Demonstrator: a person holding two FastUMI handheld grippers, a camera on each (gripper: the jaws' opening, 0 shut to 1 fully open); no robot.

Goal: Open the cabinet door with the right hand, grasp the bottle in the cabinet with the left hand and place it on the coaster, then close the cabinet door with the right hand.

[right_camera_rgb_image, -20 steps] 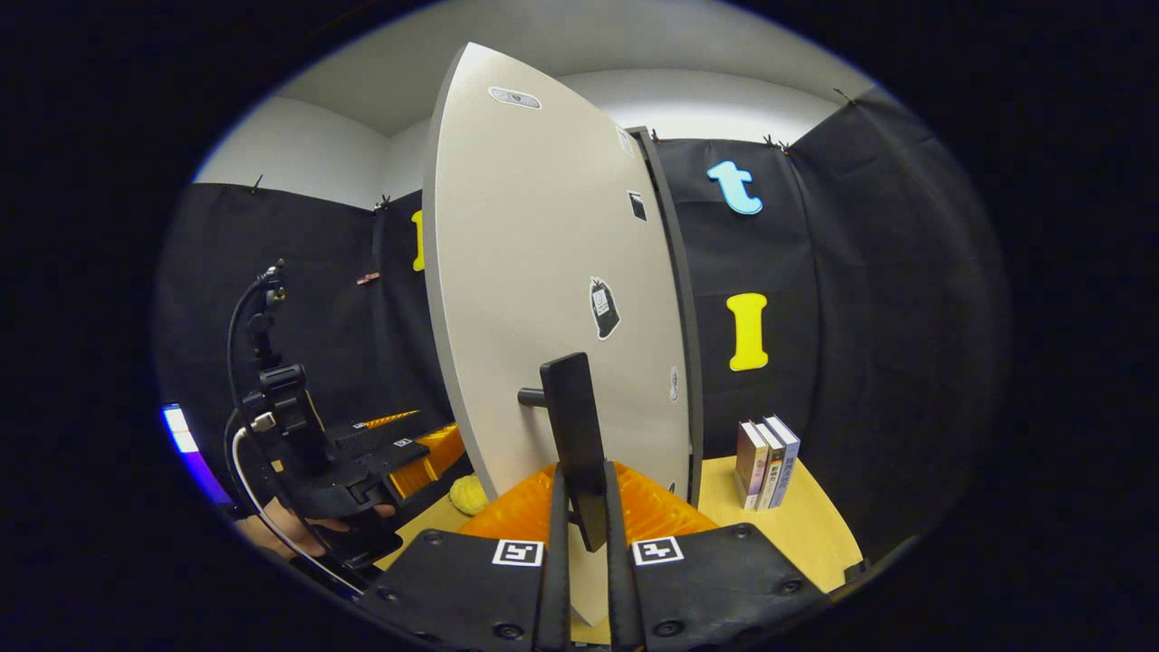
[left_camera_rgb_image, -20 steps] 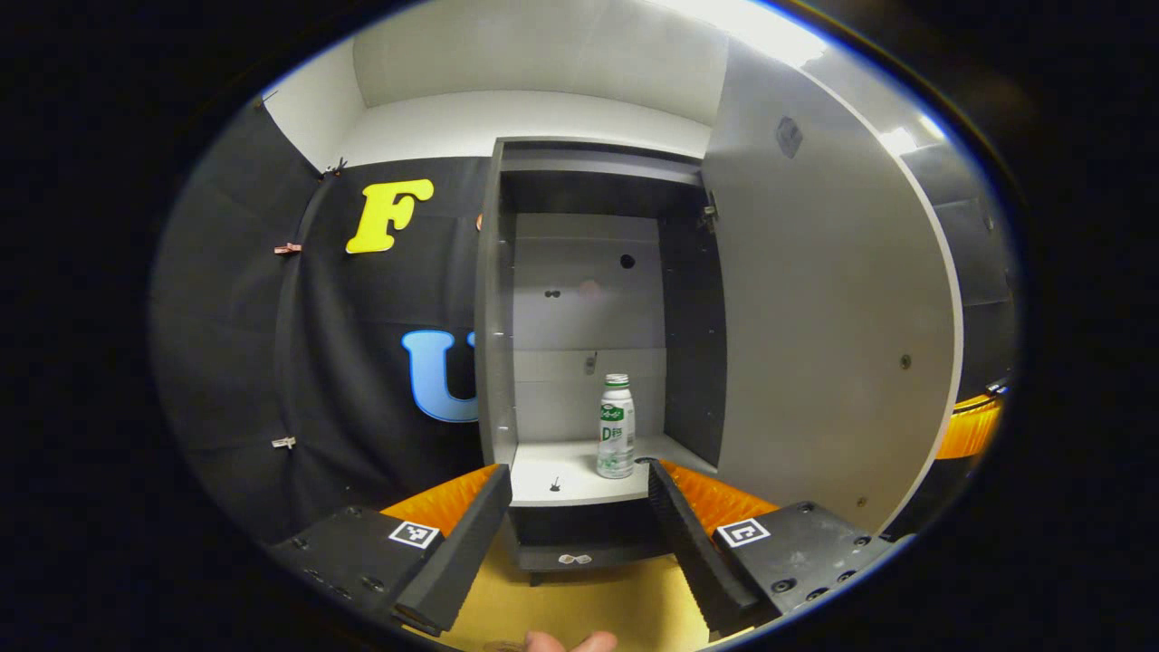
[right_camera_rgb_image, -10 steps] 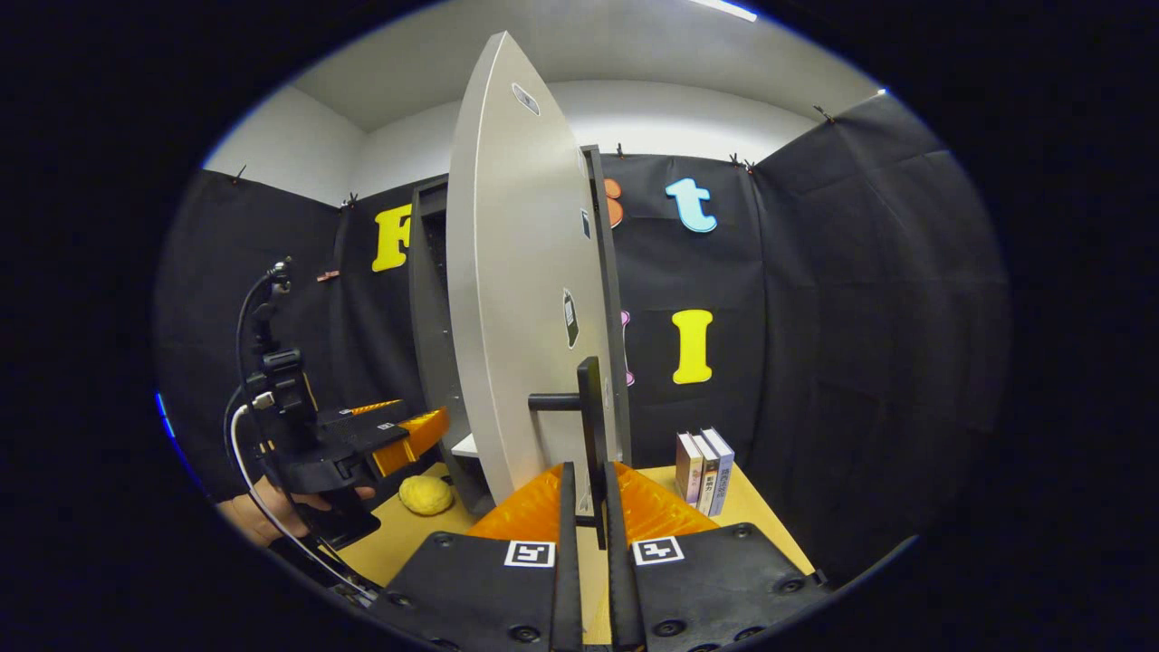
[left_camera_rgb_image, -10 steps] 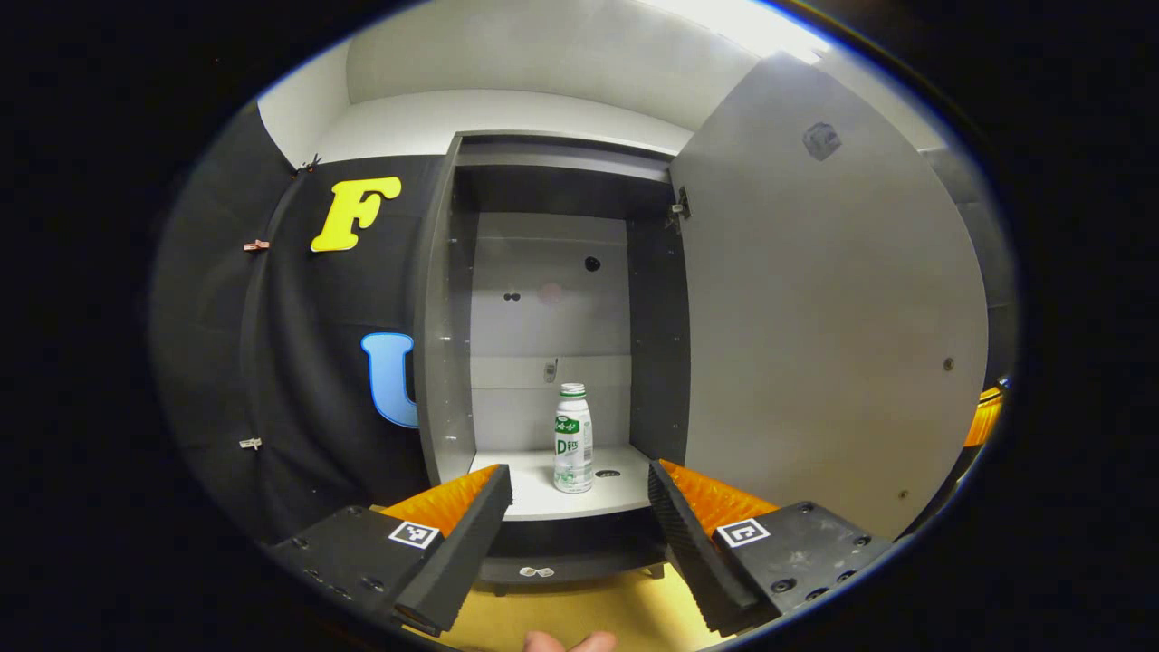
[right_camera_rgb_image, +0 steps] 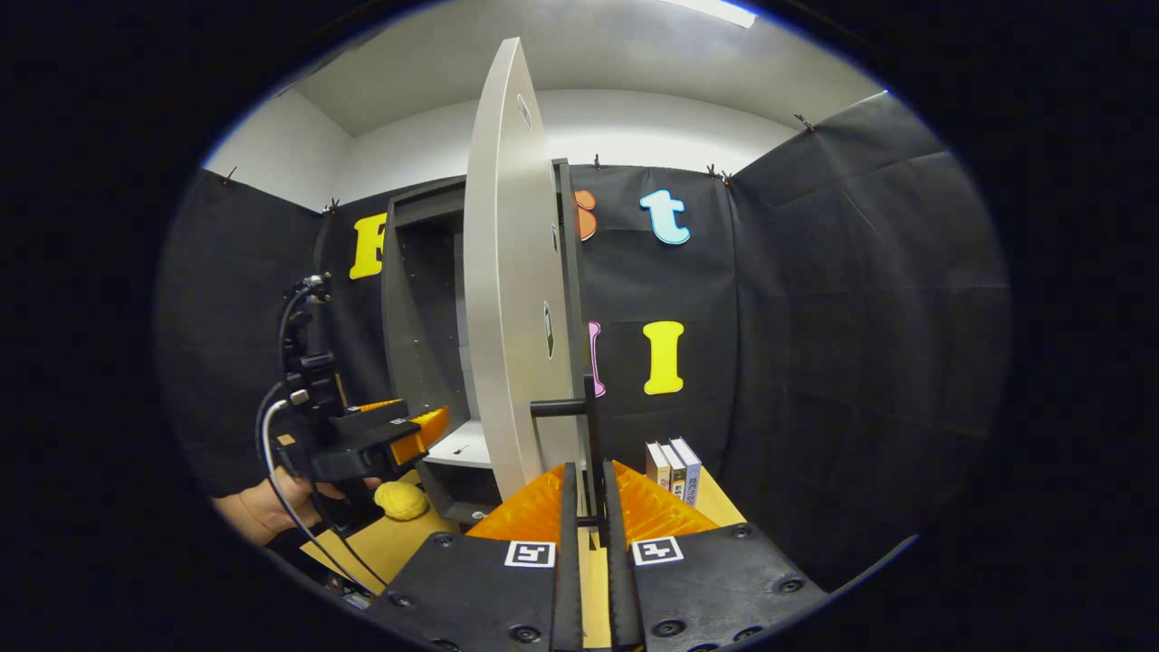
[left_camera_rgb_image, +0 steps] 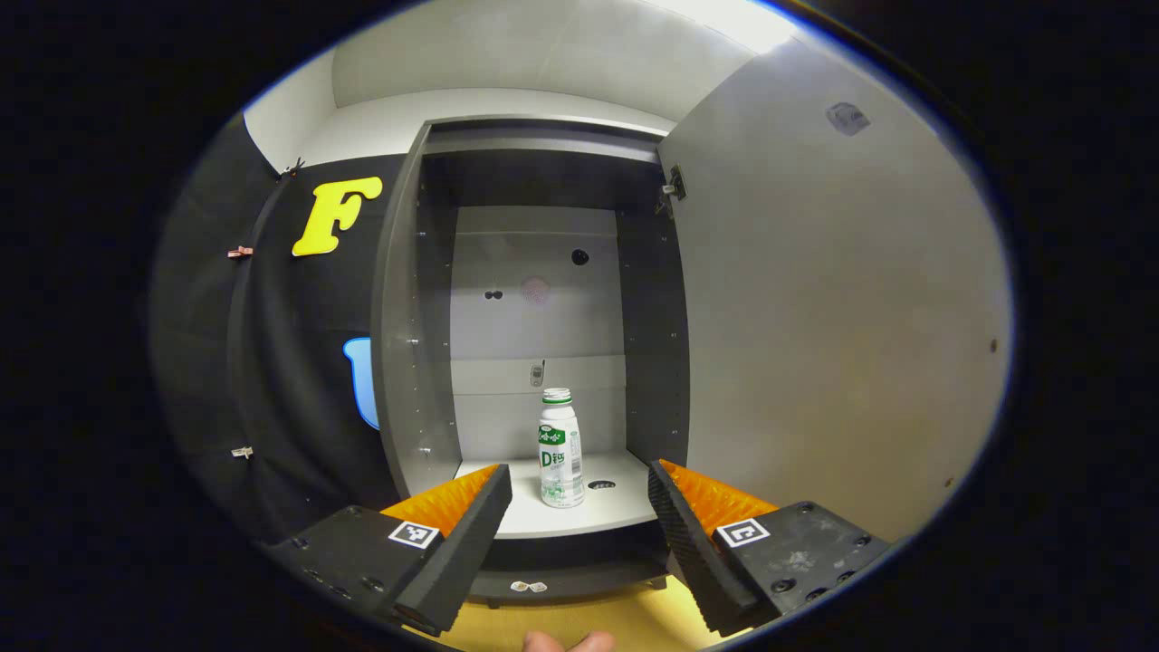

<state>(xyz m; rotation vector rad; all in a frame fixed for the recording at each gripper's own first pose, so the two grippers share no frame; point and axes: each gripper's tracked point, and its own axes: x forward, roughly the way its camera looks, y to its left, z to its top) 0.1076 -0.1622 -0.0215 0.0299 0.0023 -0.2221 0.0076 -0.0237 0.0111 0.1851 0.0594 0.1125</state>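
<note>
my left gripper (left_camera_rgb_image: 579,507) spread wide, facing bottle (left_camera_rgb_image: 560,448) | my right gripper (right_camera_rgb_image: 586,507) pinching door handle (right_camera_rgb_image: 590,426) | bottle — light, smooth plastic, tippy — grip mid-body

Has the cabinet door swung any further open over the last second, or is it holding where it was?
Yes. In the right gripper view the cabinet door has swung further open, turning nearly edge-on and uncovering more of the cabinet behind it.

I see a white bottle (left_camera_rgb_image: 560,448) with green cap and label, a grey cabinet door (left_camera_rgb_image: 815,308), a yellow table (right_camera_rgb_image: 398,541), and a yellow lump (right_camera_rgb_image: 401,499) at seven o'clock.
</note>
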